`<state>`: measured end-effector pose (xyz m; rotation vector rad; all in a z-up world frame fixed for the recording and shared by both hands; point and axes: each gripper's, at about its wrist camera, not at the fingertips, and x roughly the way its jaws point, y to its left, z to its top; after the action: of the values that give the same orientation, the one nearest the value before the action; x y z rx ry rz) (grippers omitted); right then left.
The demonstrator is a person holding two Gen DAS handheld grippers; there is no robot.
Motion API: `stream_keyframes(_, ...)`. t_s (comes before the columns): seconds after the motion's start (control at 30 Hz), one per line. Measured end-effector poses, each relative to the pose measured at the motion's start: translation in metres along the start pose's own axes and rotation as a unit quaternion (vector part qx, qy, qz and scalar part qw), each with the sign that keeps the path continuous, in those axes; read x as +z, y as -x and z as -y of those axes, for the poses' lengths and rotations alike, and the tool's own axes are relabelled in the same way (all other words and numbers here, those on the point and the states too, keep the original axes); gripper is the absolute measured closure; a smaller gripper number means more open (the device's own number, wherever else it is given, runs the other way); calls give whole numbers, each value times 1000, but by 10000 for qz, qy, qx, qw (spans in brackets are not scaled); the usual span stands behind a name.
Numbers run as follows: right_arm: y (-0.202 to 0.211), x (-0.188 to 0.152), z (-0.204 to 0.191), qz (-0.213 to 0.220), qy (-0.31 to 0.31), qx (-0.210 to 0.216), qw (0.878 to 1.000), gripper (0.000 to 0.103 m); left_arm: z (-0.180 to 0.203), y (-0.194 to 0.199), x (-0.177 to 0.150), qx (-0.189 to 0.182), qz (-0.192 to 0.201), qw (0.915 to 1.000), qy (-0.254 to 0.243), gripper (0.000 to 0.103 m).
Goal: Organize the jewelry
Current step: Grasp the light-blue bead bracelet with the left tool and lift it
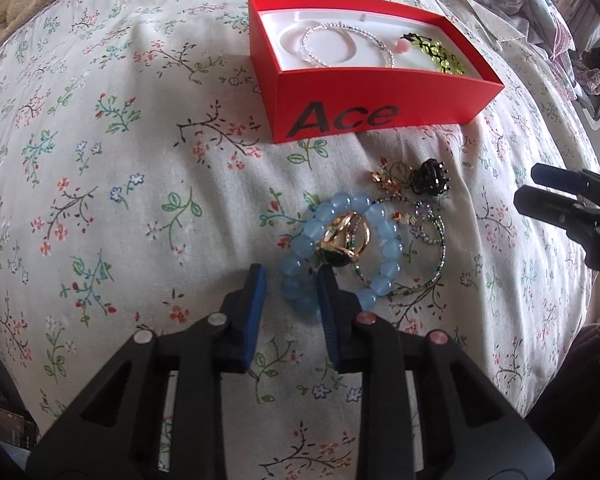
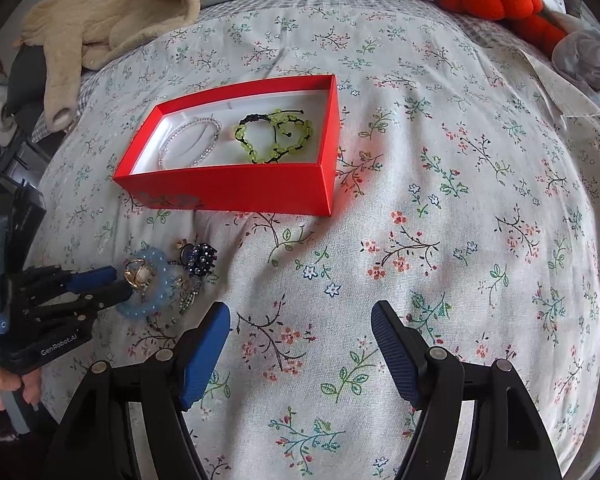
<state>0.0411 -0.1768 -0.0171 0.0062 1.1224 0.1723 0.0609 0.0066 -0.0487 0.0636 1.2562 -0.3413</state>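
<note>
Jaws apart, left gripper (image 1: 291,276) straddles blue bracelet (image 1: 342,250) (rim only).

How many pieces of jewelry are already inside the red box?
2. A silver beaded bracelet lies in the left part of the red box, and a green beaded bracelet in the right part. Smaller pieces may be hidden.

I see box (image 1: 364,92) upper centre of left-wrist frame, on bedspread (image 1: 120,160) | two bracelets (image 2: 192,140) (image 2: 276,136) inside it, side by side | loose pile below box: beaded bracelet (image 1: 340,248), rings (image 1: 342,238) on it, hair claw (image 1: 430,180) behind-right, chain (image 1: 432,240) right | blanket (image 2: 100,12) upper left of right-wrist frame
</note>
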Motion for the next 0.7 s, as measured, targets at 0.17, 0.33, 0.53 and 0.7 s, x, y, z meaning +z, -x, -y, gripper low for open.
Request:
stream_keyframes(0.17,-4,2,-5,-36,6,23,10000,29,3,-1,3,-29,-24,10000,44,86)
stream_keyframes(0.33,-7,3,-14,-71,80,55,9999,29,3,4,2,-73,5,9999,74,90)
stream_keyframes(0.53,-14,2,-26,-149,181,101,9997,29,-7,21,-2,-187,162,9996,164,90)
stream_keyframes(0.7,-17,2,-33,-151,210,178,9995,29,-8,38,1,-322,393,9984,266,90)
